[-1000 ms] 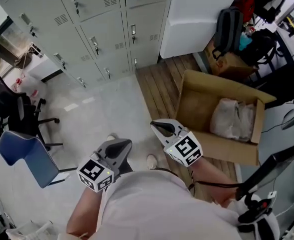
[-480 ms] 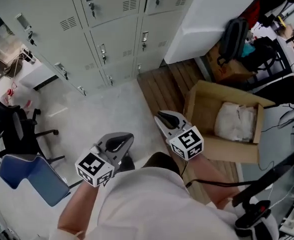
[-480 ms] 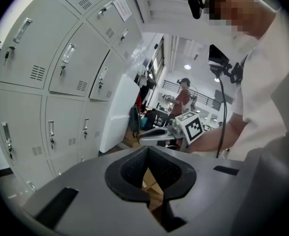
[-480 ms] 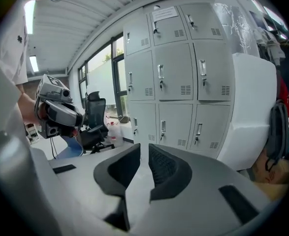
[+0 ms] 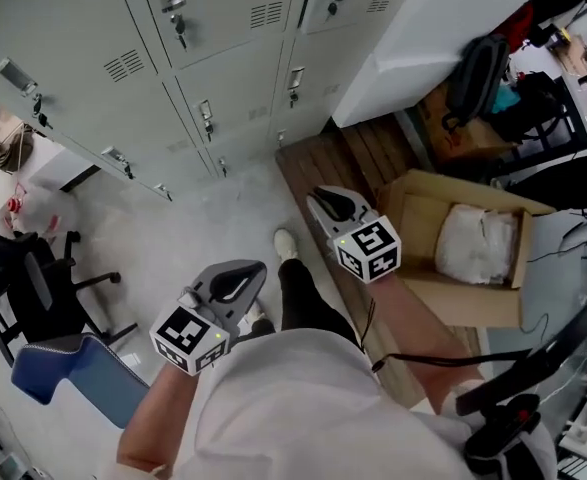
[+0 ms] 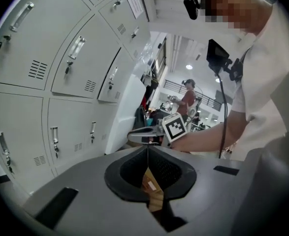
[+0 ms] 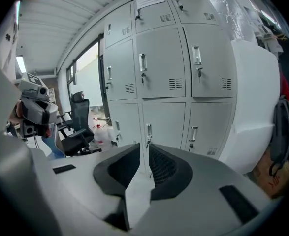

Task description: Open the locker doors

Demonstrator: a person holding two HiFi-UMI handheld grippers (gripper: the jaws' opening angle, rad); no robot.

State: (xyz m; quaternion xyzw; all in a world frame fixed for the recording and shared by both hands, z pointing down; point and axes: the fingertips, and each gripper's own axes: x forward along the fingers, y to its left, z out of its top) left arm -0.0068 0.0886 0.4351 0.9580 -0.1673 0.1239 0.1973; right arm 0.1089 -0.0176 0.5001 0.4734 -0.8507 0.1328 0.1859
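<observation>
Pale grey metal locker doors [image 5: 223, 78] stood shut; my left gripper [image 5: 231, 286] and right gripper [image 5: 331, 204], both pressed together, might skid off the small silver handles [image 5: 206, 120].

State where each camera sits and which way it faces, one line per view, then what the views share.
Head view: on the person's head, facing steeply down at the lockers and floor; shows left gripper, right gripper, white shirt, one leg.
Left gripper view: rides the left gripper, looks along its shut jaws past the lockers toward the right gripper; shows forearm, shirt.
Right gripper view: rides the right gripper, looks along its shut jaws straight at the lockers.
Shared: all show the lockers.
</observation>
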